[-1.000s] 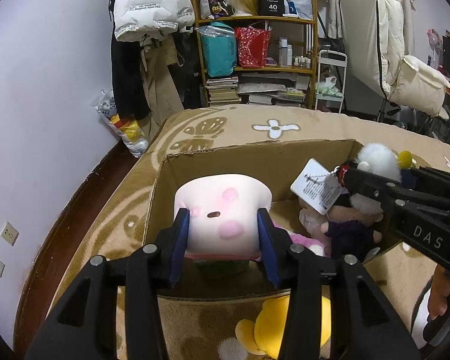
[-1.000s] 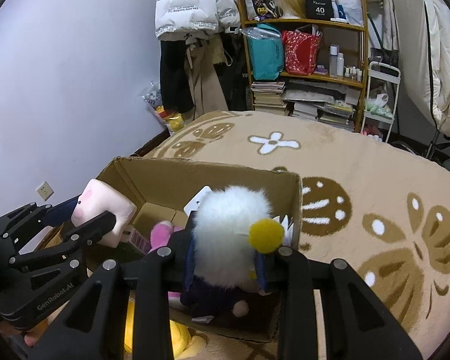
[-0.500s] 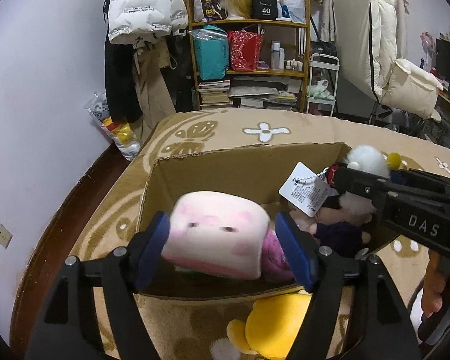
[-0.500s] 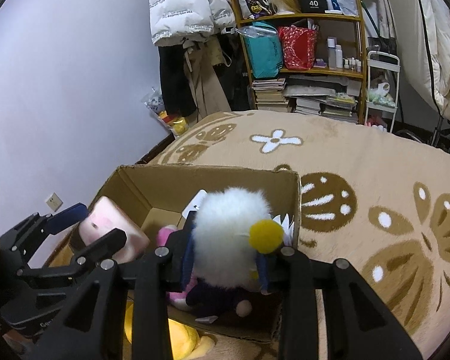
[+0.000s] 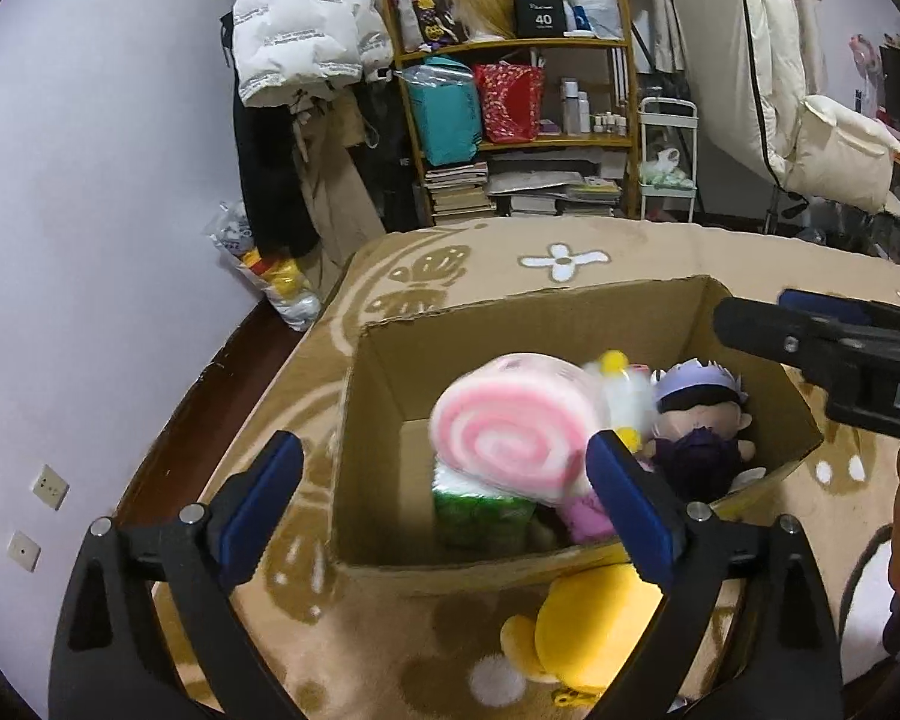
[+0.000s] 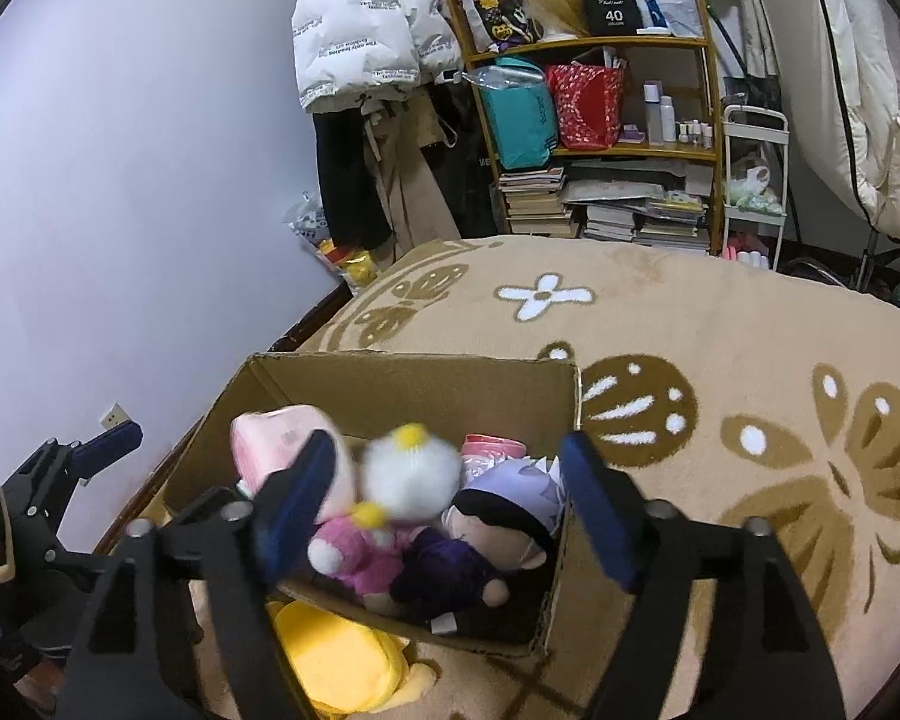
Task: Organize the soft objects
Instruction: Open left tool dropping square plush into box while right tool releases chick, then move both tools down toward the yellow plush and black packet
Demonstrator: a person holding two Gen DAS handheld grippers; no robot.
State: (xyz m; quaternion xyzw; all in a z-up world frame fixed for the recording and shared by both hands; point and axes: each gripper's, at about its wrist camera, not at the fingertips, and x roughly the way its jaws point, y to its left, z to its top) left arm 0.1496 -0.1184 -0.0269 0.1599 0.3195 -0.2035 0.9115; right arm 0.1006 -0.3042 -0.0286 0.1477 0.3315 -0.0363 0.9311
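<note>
Left wrist view: left gripper [image 5: 447, 495], jaws spread wide after just opening, poised over the near wall of the cardboard box [image 5: 744, 330]; the pink swirl roll plush [image 5: 513, 435] lies in the box beyond and between the pads, gripped by neither, atop a green pack [image 5: 480, 516]; a yellow plush [image 5: 594, 630] lies on the patterned carpet [image 5: 630, 252] outside. Right wrist view: right gripper [image 6: 444, 501], jaws likewise just opened and apart; the white fluffy plush [image 6: 411, 474] and the dark-clothed doll [image 6: 486, 531] rest loose in the box below and between them.
</note>
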